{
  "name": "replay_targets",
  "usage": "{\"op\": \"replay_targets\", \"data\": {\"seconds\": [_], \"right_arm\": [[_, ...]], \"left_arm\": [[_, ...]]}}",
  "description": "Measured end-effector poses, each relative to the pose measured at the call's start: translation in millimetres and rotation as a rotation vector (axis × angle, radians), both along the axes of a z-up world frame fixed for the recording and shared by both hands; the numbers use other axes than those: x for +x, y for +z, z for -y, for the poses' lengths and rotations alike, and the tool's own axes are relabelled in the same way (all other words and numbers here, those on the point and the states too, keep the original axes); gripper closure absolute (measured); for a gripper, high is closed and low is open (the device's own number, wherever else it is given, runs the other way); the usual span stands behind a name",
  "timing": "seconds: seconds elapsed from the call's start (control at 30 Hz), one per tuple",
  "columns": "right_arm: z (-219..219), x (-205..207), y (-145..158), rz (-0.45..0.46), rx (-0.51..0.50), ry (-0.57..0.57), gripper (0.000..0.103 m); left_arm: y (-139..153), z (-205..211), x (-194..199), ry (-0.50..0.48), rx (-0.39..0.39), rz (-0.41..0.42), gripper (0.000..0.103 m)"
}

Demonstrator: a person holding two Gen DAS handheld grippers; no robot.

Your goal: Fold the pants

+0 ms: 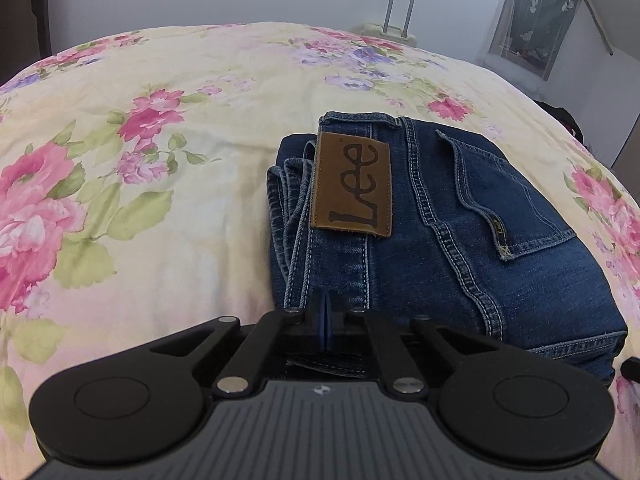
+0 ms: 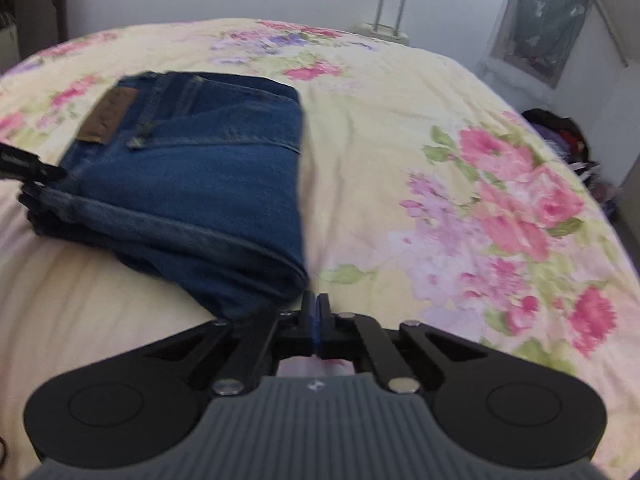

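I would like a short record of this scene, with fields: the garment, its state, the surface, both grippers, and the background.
garment: blue jeans with a brown Lee patch
state: folded into a compact stack, back pocket facing up
surface: bed cover, pale yellow with pink flowers
left gripper: shut, at the near edge of the jeans; whether it pinches fabric is unclear
right gripper: shut, holding nothing, beside the near right corner of the stack
background: suitcase behind the bed

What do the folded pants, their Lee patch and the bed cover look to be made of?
Folded pants: blue denim, matte, with pale contrast stitching. Lee patch: brown, leather-like, stitched border; possibly imitation. Bed cover: soft printed floral fabric, matte, likely cotton.
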State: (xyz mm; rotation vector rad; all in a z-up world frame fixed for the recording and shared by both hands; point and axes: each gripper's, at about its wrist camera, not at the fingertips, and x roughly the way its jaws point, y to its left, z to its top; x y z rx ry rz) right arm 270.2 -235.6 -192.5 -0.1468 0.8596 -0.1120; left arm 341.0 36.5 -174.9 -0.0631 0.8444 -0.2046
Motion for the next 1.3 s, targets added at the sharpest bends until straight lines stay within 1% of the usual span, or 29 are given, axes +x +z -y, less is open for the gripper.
{"op": "replay_targets", "data": {"seconds": [0.07, 0.1, 0.2, 0.3, 0.33, 0.4, 0.47, 0.5, 0.57, 0.63, 0.7, 0.73, 0.8, 0.87, 0.9, 0.97, 1.03, 1.1, 1.2, 1.23, 1.27, 1.3], "right_arm": [[16.3, -5.2, -1.0, -0.038, 0.058, -0.029, 0.103], [21.5, -8.2, 1.2, -0.037, 0.071, -0.037, 0.103], [24.1, -13.6, 11.5, 0.002, 0.088, -0.024, 0.103], [19.0, -10.7, 18.3, 0.034, 0.121, 0.008, 0.103], [15.0, -8.6, 21.0, 0.051, 0.123, 0.022, 0.103], [8.9, -4.0, 26.9, 0.091, 0.125, 0.051, 0.103], [4.9, 3.4, 34.2, 0.139, 0.134, 0.078, 0.103], [4.1, 7.7, 37.3, 0.160, 0.145, 0.087, 0.102], [3.0, 20.9, 42.1, 0.189, 0.171, 0.090, 0.098], [1.3, 38.7, 44.5, 0.200, 0.199, 0.090, 0.097], [-1.9, 59.1, 45.8, 0.217, 0.217, 0.096, 0.097], [-2.5, 67.9, 45.0, 0.226, 0.232, 0.100, 0.097], [-4.2, 82.6, 39.2, 0.233, 0.273, 0.110, 0.095], [-7.7, 90.5, 25.2, 0.197, 0.319, 0.125, 0.094], [-12.7, 90.2, 11.9, 0.166, 0.328, 0.135, 0.091], [-22.5, 84.9, -9.5, 0.155, 0.265, 0.152, 0.090], [-23.9, 85.1, -23.5, 0.149, 0.269, 0.149, 0.090], [-22.4, 90.2, -27.4, 0.138, 0.278, 0.151, 0.090], [-18.9, 94.5, -23.6, 0.117, 0.294, 0.161, 0.090], [-18.1, 94.8, -20.4, 0.113, 0.296, 0.167, 0.090], [-16.9, 95.3, -16.5, 0.111, 0.302, 0.172, 0.090], [-12.8, 93.4, -10.5, 0.117, 0.322, 0.177, 0.087]], "left_arm": [[1.8, 0.6, -1.6, 0.006, 0.010, -0.003, 0.097], [2.9, 0.5, -2.8, 0.011, 0.015, -0.006, 0.097], [6.7, -5.2, -6.6, 0.039, 0.018, -0.027, 0.097], [13.1, -17.4, -9.4, 0.105, 0.044, -0.050, 0.096], [16.9, -23.5, -11.4, 0.125, 0.038, -0.043, 0.096], [27.5, -36.2, -15.2, 0.131, -0.047, 0.003, 0.096], [40.0, -43.6, -16.8, 0.145, -0.130, 0.074, 0.095], [45.5, -44.3, -16.0, 0.144, -0.163, 0.109, 0.089], [53.0, -38.3, -10.5, 0.124, -0.194, 0.164, 0.083], [56.8, -27.0, -2.6, 0.091, -0.187, 0.200, 0.083], [55.8, -14.7, 5.6, 0.038, -0.191, 0.206, 0.083], [51.9, -7.3, 8.9, 0.013, -0.175, 0.193, 0.082], [37.5, 6.8, 13.2, -0.008, -0.098, 0.145, 0.082], [16.7, 15.3, 16.8, -0.021, -0.025, 0.084, 0.082], [3.3, 14.9, 17.0, -0.024, -0.009, 0.057, 0.082], [-8.4, 11.2, 17.9, -0.028, -0.008, 0.050, 0.084], [-8.1, 8.6, 20.1, -0.025, -0.015, 0.038, 0.085], [-6.7, 6.6, 18.6, -0.019, -0.025, 0.038, 0.086], [-0.1, 7.8, 12.9, -0.015, -0.024, 0.072, 0.086], [3.2, 7.0, 11.1, -0.018, -0.038, 0.087, 0.083], [6.7, 4.9, 9.4, -0.017, -0.053, 0.101, 0.074], [10.8, 1.8, 7.8, 0.000, -0.066, 0.120, 0.056]]}}
